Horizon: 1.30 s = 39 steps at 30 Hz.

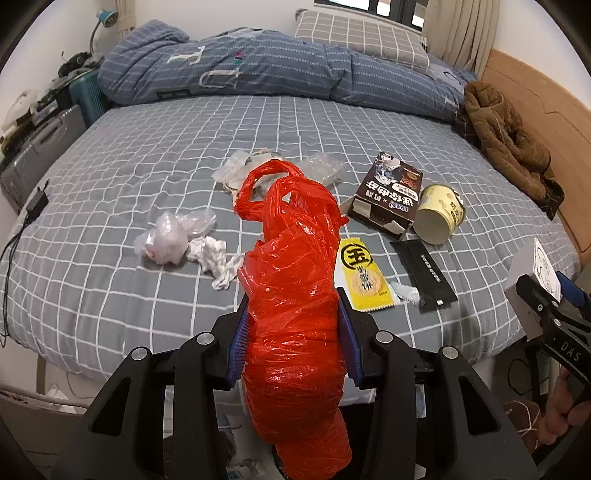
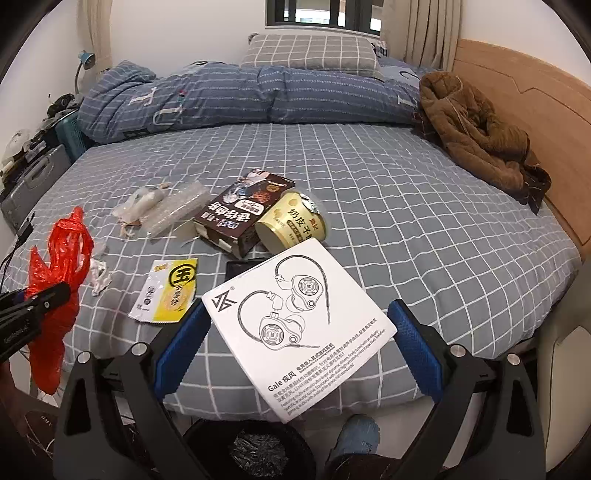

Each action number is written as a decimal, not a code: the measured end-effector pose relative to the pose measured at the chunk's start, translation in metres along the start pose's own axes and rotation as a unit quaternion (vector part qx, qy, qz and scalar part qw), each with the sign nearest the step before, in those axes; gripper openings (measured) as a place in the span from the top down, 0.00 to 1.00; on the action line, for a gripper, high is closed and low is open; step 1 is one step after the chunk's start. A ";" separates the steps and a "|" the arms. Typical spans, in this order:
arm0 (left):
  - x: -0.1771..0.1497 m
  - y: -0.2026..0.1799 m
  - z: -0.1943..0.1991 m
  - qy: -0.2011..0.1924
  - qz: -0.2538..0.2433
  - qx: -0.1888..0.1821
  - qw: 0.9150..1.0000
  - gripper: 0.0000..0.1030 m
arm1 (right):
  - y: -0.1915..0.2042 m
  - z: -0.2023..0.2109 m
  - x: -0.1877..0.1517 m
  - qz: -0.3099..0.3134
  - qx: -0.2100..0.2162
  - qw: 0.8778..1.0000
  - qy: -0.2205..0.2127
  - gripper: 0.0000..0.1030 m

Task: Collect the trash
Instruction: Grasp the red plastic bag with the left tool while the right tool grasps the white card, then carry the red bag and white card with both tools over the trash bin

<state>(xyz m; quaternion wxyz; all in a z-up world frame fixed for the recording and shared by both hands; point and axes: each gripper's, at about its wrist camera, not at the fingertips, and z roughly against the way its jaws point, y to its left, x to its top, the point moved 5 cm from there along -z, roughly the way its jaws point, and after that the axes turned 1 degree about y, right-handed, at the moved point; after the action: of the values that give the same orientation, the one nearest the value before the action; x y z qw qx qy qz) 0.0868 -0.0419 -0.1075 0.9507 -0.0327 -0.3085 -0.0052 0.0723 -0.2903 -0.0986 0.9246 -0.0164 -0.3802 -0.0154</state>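
Note:
My left gripper [image 1: 293, 332] is shut on a crumpled red plastic bag [image 1: 295, 295], held above the near edge of the bed; the bag also shows in the right wrist view [image 2: 59, 280]. My right gripper [image 2: 299, 325] is shut on a white earphone box [image 2: 299, 328], held over the bed's near edge above a black trash bin [image 2: 255, 446]. On the grey checked bed lie a yellow snack wrapper [image 1: 364, 277], a black wrapper [image 1: 424, 273], a brown carton [image 1: 388, 192], a yellow paper cup [image 1: 439, 214], white tissue [image 1: 214, 258] and clear plastic bags [image 1: 170, 236].
A folded blue quilt [image 1: 277, 70] and pillow [image 1: 358, 33] lie at the far side of the bed. A brown jacket [image 1: 506, 140] lies by the wooden headboard [image 1: 539, 122] on the right. A grey suitcase [image 1: 33, 155] stands at the left.

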 end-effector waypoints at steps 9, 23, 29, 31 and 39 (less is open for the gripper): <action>-0.018 -0.001 0.019 -0.001 0.001 0.000 1.000 0.60 | 0.009 0.028 -0.011 0.005 0.006 1.000 -0.009 0.10; -0.047 0.000 0.047 -0.004 0.007 -0.004 1.000 0.60 | 0.016 0.065 -0.031 0.004 0.014 1.000 -0.016 0.10; -0.068 0.004 0.057 -0.002 0.011 -0.004 1.000 0.60 | 0.022 0.074 -0.045 0.006 0.019 1.000 -0.015 0.10; -0.074 0.005 0.058 0.000 0.012 -0.004 1.000 0.60 | 0.024 0.075 -0.051 0.007 0.020 1.000 -0.012 0.10; -0.101 0.000 0.057 0.012 0.006 -0.007 1.000 0.60 | 0.031 0.077 -0.078 0.009 0.023 1.000 0.001 0.10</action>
<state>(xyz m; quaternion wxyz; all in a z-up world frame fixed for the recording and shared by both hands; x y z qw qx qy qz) -0.0285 -0.0392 -0.1208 0.9540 -0.0409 -0.2971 -0.0016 -0.0359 -0.2550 -0.0992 0.9252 0.0015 -0.3795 0.0021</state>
